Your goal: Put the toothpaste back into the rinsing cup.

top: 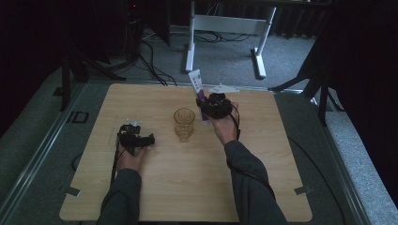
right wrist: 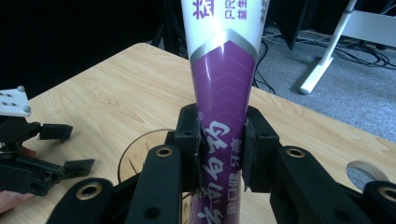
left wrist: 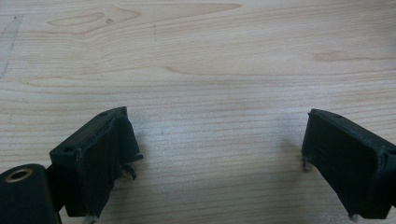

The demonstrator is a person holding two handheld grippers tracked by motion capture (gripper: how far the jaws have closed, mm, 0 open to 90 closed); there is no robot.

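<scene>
At two o'clock from the cup, our right gripper squeezes the tube; we should probably lower it in slowly.

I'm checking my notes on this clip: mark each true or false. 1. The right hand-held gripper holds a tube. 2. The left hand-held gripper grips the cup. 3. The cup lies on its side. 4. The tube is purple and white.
1. True: the right hand-held gripper is shut on the tube.
2. False: the left hand-held gripper is open over bare table, apart from the cup.
3. False: the cup stands upright.
4. True.
</scene>
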